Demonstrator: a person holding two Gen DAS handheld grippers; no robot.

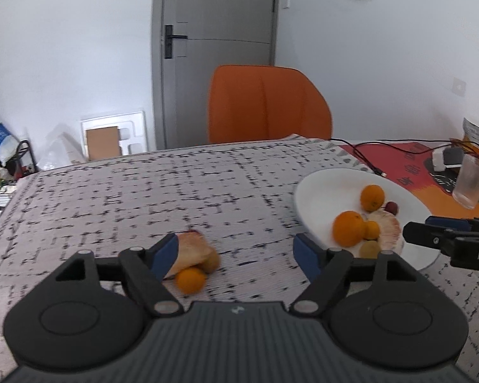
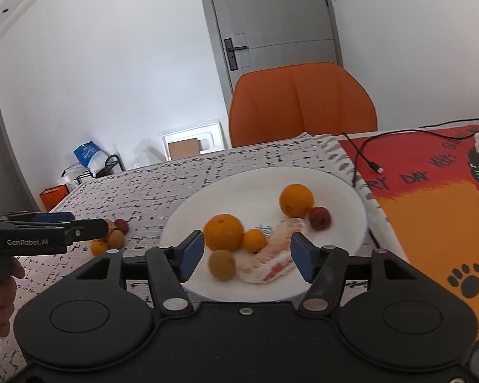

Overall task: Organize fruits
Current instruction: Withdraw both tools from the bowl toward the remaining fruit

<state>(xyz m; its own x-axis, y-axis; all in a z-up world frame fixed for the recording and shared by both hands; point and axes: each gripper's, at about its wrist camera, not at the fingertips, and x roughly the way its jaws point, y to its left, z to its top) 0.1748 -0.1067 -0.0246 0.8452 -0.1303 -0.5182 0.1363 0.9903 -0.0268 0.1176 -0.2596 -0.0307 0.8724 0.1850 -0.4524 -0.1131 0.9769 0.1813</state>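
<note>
A white plate [image 2: 335,188] [image 1: 322,188] holds two oranges [image 2: 224,231] [image 2: 296,199], a small tangerine [image 2: 254,240], a brown kiwi [image 2: 221,265], a red plum [image 2: 319,218] and a pomelo wedge [image 2: 271,261]. My right gripper [image 2: 247,253] is open low over the plate's near side, with the kiwi and wedge between its fingers, untouched. On the cloth left of the plate lie a pomelo piece [image 1: 191,249], a small tangerine [image 1: 190,280] and a brown fruit [image 1: 211,261]. My left gripper [image 1: 236,252] stands open just behind them, its left pad against the pomelo piece.
An orange chair [image 1: 268,105] stands at the table's far edge before a grey door [image 1: 220,32]. A black cable [image 2: 363,156] runs over the red and orange mat [image 2: 430,210]. A glass [image 1: 470,185] and a snack bag [image 1: 477,137] stand at far right.
</note>
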